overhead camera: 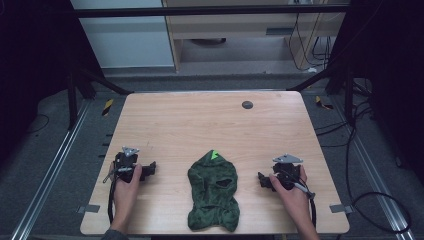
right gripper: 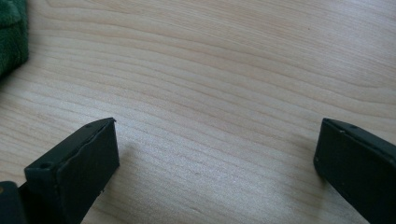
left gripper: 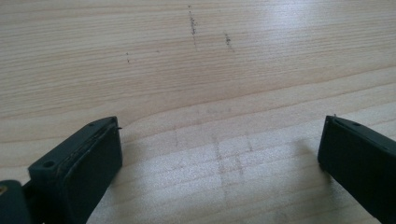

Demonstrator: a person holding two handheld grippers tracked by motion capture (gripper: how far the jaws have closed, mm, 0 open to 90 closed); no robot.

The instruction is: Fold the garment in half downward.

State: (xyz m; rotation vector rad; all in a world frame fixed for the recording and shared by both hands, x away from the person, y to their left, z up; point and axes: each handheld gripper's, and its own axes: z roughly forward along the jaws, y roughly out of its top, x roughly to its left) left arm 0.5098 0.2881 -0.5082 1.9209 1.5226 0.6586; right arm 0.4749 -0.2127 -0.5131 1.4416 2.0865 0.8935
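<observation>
A dark green fleece hooded garment [overhead camera: 214, 192] with a bright green spike at its top is lying flat near the front edge of the pale wooden surface [overhead camera: 200, 120], between the two hands. The left gripper [overhead camera: 150, 170] and the right gripper [overhead camera: 263, 180] are resting on either side, each with fingers [left gripper: 88, 163] spread wide and gripping nothing. A good approach would likely be bringing both in low, pinching opposite edges of the cloth rather than its bulky middle.

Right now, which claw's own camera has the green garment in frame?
The right claw: the green garment shows at its view's top-left corner, while the left claw looks at bare table.
</observation>
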